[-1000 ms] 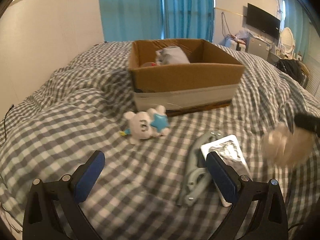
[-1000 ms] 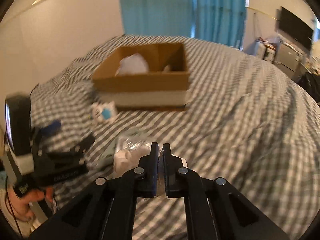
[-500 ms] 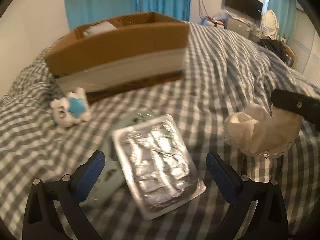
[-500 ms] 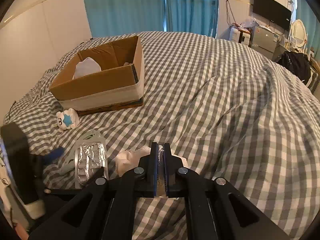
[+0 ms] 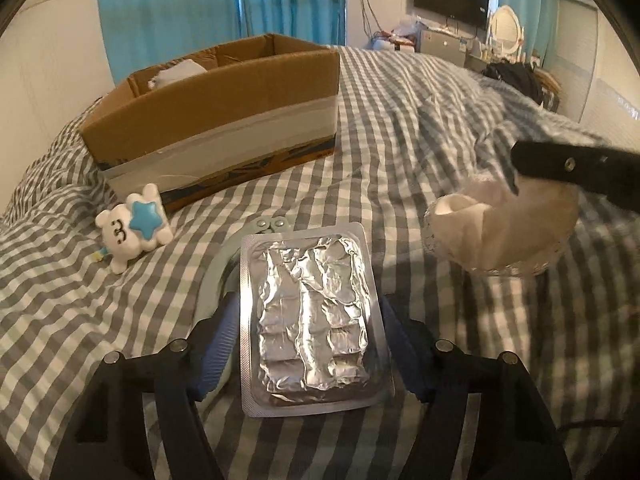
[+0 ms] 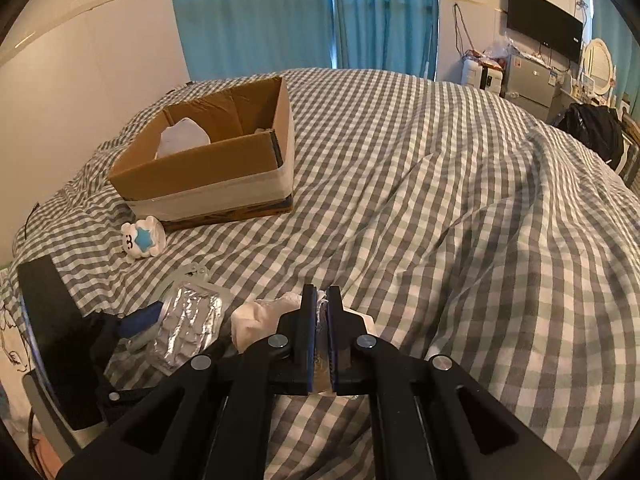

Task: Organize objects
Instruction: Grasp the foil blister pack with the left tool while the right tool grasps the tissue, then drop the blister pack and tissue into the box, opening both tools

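Between the fingers of my left gripper [image 5: 308,344] now lies the foil blister pack [image 5: 310,320], which a second ago was only ahead; the jaws are closing on it. My right gripper [image 6: 321,316] still clamps the white packet [image 6: 260,318], so both can go to the cardboard box [image 6: 208,184].
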`<control>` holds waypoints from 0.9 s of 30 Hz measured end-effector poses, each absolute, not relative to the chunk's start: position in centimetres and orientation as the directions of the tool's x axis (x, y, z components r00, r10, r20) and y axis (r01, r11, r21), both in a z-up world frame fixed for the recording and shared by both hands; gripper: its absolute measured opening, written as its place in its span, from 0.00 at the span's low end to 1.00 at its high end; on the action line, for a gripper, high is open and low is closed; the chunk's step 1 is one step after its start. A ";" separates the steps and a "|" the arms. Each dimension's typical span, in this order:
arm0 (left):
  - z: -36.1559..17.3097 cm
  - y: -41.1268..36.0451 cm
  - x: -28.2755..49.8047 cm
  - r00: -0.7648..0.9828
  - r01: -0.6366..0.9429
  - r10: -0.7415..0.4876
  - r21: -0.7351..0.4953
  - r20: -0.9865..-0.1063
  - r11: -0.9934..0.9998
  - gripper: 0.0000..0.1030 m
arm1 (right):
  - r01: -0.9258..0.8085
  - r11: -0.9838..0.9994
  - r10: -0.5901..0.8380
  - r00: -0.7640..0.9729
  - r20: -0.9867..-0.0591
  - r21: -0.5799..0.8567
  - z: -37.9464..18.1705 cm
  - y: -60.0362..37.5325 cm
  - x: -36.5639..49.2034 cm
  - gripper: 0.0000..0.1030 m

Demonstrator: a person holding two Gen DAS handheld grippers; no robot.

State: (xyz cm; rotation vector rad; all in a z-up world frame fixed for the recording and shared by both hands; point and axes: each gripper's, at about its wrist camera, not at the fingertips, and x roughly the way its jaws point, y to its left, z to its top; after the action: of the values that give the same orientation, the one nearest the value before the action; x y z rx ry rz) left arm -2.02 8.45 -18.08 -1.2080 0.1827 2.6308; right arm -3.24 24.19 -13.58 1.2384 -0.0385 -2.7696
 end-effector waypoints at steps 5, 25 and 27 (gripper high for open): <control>-16.0 6.8 -0.6 -0.665 -0.245 0.199 -0.041 -0.719 -0.969 0.69 | 0.093 -0.994 -0.100 -0.680 -0.726 0.051 -12.6 23.5 -1.5 0.05; -1.6 0.5 -5.0 -0.846 -0.157 0.197 -0.120 -0.495 -0.980 0.69 | 0.202 -0.972 -0.106 -0.829 -0.549 -0.118 -0.1 18.1 -3.4 0.05; -0.3 -0.1 -6.4 -0.857 -0.154 0.199 -0.132 -0.476 -0.979 0.69 | 0.231 -0.965 -0.133 -0.837 -0.531 -0.123 1.1 17.4 -4.7 0.05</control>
State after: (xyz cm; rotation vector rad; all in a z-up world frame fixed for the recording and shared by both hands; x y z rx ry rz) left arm -6.42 -0.12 -0.33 -0.7469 -0.1329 2.8591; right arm -4.71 17.37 1.12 0.7975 0.2704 -2.8280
